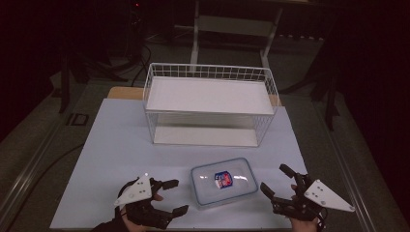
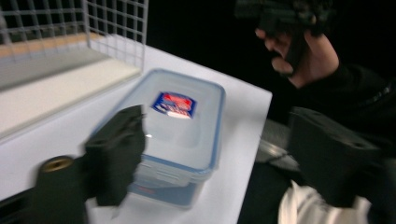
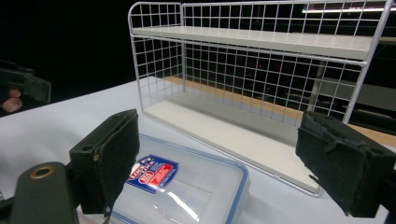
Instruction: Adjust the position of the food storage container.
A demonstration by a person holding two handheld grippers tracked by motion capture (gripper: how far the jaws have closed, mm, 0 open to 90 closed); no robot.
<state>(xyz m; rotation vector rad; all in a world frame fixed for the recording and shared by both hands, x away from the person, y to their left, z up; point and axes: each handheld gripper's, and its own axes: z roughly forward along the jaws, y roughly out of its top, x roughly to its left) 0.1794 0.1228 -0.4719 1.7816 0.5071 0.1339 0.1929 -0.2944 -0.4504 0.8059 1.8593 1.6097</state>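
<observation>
A clear plastic food container with a blue-rimmed lid is lying flat on the white desk, near its front edge, its long axis running roughly left to right and tilting slightly away toward the right. The blue and red label at the lid's centre is facing up. The left gripper is hovering just beside the container's left end with its jaws standing open and nothing between them; in the left gripper view one jaw is overlapping the near corner of the lid. The right gripper is waiting off the right end, jaws spread wide and empty. Behind the container a white wire shelf rack is standing across the desk, both its boards bare, well apart from the container.
</observation>
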